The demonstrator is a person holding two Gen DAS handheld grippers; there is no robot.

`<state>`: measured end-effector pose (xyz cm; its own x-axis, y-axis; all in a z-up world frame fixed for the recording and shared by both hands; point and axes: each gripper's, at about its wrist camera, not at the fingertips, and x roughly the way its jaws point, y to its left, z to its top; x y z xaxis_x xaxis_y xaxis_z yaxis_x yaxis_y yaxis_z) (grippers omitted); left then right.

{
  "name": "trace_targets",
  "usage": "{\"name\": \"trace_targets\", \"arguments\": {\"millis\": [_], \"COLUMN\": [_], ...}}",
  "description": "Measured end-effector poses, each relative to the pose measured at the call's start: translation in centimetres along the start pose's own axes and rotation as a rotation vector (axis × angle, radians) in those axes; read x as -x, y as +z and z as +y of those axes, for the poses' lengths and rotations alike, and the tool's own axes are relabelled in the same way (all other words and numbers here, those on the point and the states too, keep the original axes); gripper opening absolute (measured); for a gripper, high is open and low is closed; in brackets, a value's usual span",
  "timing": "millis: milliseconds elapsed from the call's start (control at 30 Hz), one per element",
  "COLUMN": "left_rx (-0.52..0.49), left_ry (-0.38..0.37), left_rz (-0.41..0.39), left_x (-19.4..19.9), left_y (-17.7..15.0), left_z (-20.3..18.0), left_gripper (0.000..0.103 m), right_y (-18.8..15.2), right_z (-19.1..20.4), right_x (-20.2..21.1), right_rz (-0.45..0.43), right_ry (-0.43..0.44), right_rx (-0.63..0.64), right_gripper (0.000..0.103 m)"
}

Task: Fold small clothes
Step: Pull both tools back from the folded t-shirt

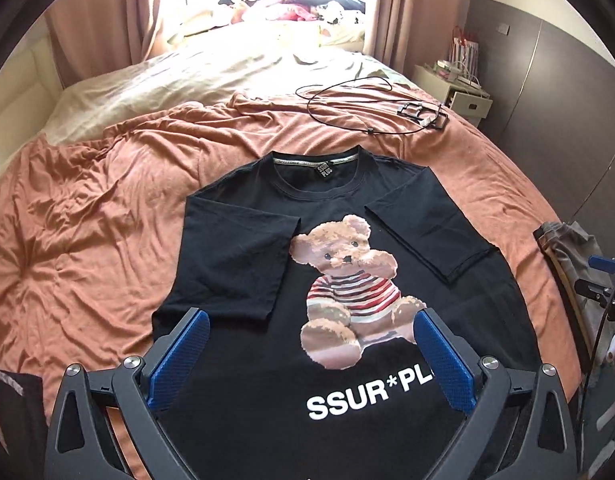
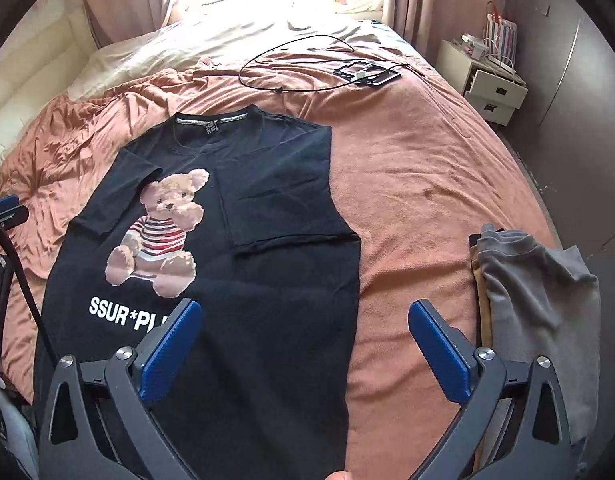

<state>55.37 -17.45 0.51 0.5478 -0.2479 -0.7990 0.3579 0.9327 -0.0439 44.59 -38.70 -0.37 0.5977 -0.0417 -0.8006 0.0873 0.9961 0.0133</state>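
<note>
A black T-shirt (image 1: 235, 264) with a teddy-bear print and white lettering lies flat on the orange bedspread (image 1: 87, 220), neck hole away from me. Both sleeves and side panels are folded inward over the chest. My left gripper (image 1: 311, 316) hovers above the shirt's lower half, open, nothing between its blue pads (image 1: 443, 360). In the right wrist view the same T-shirt (image 2: 267, 280) lies left of centre. My right gripper (image 2: 305, 308) hangs open over the shirt's right edge, with nothing between its blue pads (image 2: 439, 352).
A pile of grey and tan folded clothes (image 2: 539, 304) sits on the bed at the right. A black cable (image 2: 299, 60) and a flat black frame (image 2: 367, 72) lie further up the bed. A white bedside unit (image 2: 491, 88) stands beyond the right edge.
</note>
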Motion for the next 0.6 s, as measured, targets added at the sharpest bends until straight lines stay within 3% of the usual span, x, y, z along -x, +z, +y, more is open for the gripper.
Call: {"name": "trace_targets", "arguments": {"millis": [333, 600], "left_rx": [0.097, 0.124], "left_ry": [-0.017, 0.009], "left_rz": [-0.119, -0.178], "left_x": [8.0, 11.3], "left_y": [-6.0, -11.2], "left_z": [3.8, 5.2], "left_gripper": [0.103, 0.103], "right_y": [-3.5, -6.6], "right_z": [1.0, 0.9], "right_x": [4.3, 5.0], "right_rz": [-0.043, -0.054], "right_ry": [0.052, 0.052], "right_rx": [0.018, -0.018], "right_gripper": [0.103, 0.103]}}
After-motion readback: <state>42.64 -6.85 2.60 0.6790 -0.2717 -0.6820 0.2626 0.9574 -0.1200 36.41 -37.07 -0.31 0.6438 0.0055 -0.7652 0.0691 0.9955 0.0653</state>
